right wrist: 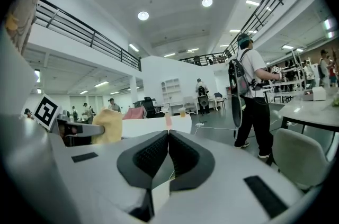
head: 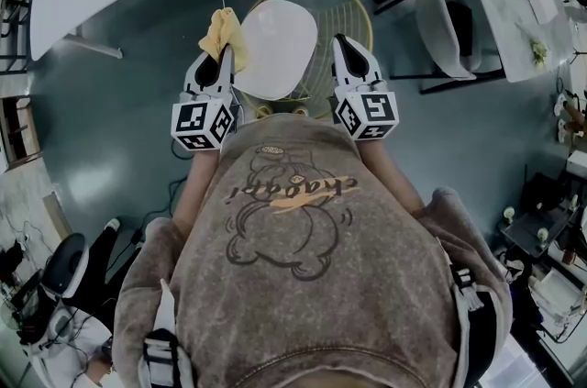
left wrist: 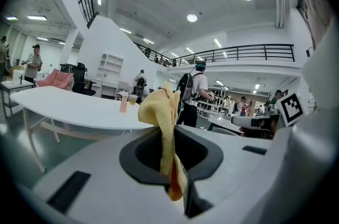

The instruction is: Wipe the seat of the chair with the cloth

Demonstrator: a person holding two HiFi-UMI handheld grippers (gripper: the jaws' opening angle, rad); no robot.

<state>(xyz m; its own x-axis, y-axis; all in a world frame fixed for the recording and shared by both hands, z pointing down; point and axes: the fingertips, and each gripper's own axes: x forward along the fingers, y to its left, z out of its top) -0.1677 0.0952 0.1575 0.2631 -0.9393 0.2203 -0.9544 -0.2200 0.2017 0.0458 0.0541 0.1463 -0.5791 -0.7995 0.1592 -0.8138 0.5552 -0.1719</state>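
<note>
1. Now the left gripper (head: 222,58) clenches the yellow cloth (left wrist: 160,112), which sticks up out of its jaws.
2. Right gripper (right wrist: 168,134) is pressed closed on nothing.
3. From the head view, the cloth sits at the left edge of the white chair seat (head: 275,47).

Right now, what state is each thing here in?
Left gripper: shut on the yellow cloth.
Right gripper: shut, empty.
Yellow cloth: crumpled, pinched, held in the air.
White chair seat with wire back: bare, nothing lying on it.
</note>
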